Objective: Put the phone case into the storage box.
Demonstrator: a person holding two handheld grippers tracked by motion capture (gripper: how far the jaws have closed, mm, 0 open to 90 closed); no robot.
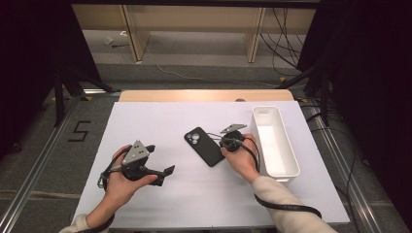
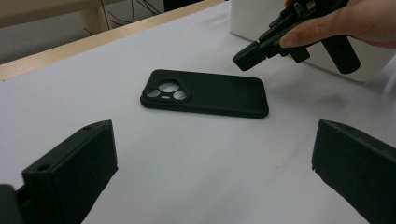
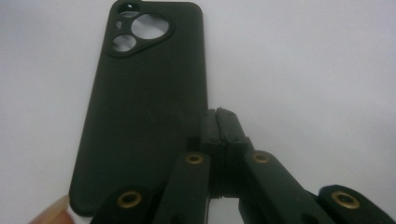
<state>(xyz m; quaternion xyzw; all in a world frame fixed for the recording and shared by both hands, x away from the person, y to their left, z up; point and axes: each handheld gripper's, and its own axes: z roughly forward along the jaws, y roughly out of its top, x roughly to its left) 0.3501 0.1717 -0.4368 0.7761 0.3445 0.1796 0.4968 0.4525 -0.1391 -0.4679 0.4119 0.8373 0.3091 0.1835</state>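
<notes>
High view, phone case (image 1: 204,146) flat, camera cutout pointing away, long axis diagonal

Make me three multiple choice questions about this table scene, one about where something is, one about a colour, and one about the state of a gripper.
1. Where does the phone case lie?
A. inside the bin
B. on the white table cover, left of the bin
C. on the floor

2. What colour is the bin?
A. white
B. red
C. black

3. How do the right gripper jaws stand?
A. wide apart
B. closed around the phone case
C. shut with nothing between them

Answers:
1 B, the high view shows it flat on the table cover beside the bin.
2 A, its walls are white.
3 C, the right gripper view shows the tips pressed together, beside the case's edge.
</notes>
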